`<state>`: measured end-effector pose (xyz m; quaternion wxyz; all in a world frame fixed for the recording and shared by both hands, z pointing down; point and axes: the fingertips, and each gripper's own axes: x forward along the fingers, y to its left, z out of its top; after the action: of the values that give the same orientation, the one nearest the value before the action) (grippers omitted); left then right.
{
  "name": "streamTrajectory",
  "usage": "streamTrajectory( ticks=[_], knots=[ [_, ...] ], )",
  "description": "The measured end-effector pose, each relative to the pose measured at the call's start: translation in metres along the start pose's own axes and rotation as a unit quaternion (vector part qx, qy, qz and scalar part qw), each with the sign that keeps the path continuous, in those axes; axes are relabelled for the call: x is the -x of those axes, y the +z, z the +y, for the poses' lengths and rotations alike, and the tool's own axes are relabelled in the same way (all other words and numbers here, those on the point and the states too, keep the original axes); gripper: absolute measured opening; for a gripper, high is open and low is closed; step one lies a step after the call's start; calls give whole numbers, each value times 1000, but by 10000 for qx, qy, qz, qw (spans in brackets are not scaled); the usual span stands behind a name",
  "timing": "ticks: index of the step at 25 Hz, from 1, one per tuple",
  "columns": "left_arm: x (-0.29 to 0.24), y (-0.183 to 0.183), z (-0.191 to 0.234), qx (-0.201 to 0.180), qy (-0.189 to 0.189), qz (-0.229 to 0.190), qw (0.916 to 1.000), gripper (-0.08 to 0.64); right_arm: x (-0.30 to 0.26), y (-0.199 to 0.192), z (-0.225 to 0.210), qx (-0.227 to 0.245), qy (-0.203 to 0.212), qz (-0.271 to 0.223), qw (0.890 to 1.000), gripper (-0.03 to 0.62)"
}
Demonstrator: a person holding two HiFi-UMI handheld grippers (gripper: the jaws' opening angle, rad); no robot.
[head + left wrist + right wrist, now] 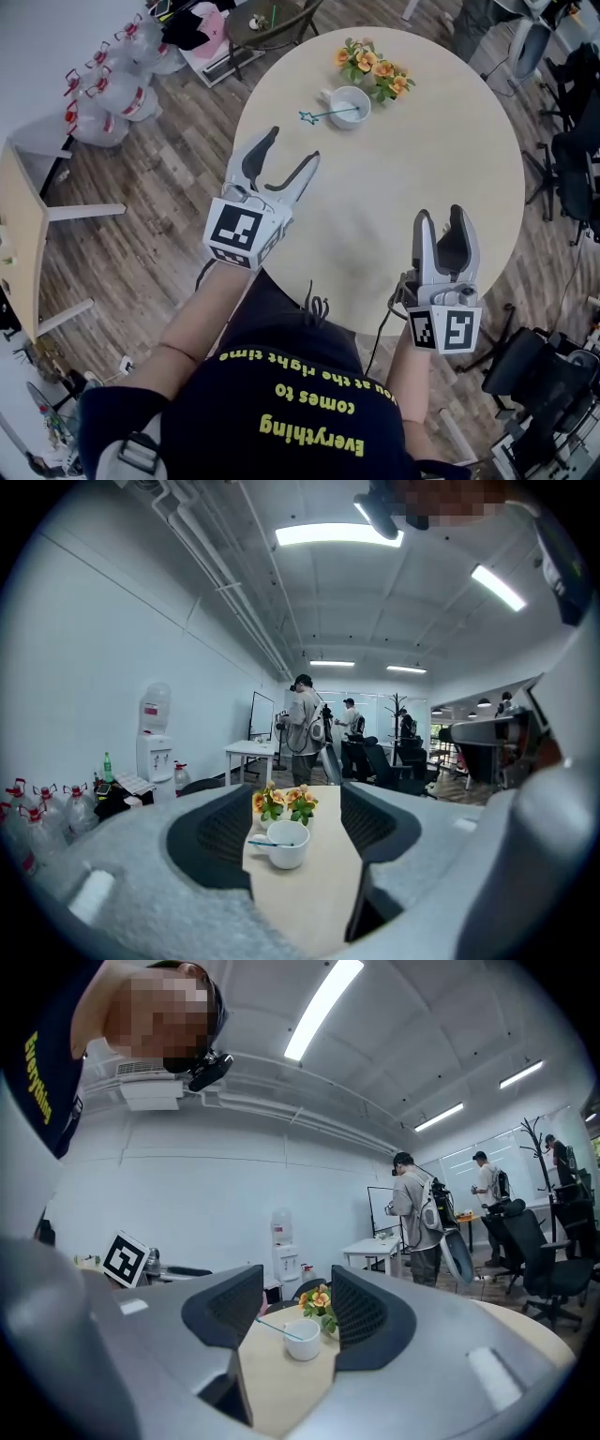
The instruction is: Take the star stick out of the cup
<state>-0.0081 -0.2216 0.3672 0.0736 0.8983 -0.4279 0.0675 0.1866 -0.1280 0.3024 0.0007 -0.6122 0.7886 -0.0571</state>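
Observation:
A white cup [350, 104] stands at the far side of the round table [450, 159]. The star stick [323, 115] leans out of it to the left, its blue star over the tabletop. My left gripper [289, 159] hovers over the table's left edge, open and empty, well short of the cup. My right gripper [441, 228] is over the table's near right part, open and empty. The left gripper view frames the cup [287, 843] and stick [265, 843] between its jaws. The right gripper view shows the cup [303, 1339] and stick [275, 1327] far ahead.
A small pot of orange flowers [375, 70] stands just behind the cup. Office chairs [572, 159] stand at the right, bagged bottles [112, 89] on the floor at the left, and a white desk [28, 234] further left. People [305, 726] stand in the room's background.

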Motion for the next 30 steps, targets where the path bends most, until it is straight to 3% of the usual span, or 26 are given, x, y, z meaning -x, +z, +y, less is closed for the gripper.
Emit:
streamTrajectory(
  ticks=[22, 27, 30],
  knots=[
    [-73, -71, 38, 347, 17, 773, 9964, 295, -61, -61, -19, -384, 63, 611, 9974, 230],
    [-88, -88, 42, 520, 49, 815, 9953, 293, -62, -71, -23, -463, 20, 705, 9964, 229],
    [-95, -101, 46, 904, 143, 938, 9914, 293, -62, -73, -24, -478, 25, 745, 9961, 229]
  ],
)
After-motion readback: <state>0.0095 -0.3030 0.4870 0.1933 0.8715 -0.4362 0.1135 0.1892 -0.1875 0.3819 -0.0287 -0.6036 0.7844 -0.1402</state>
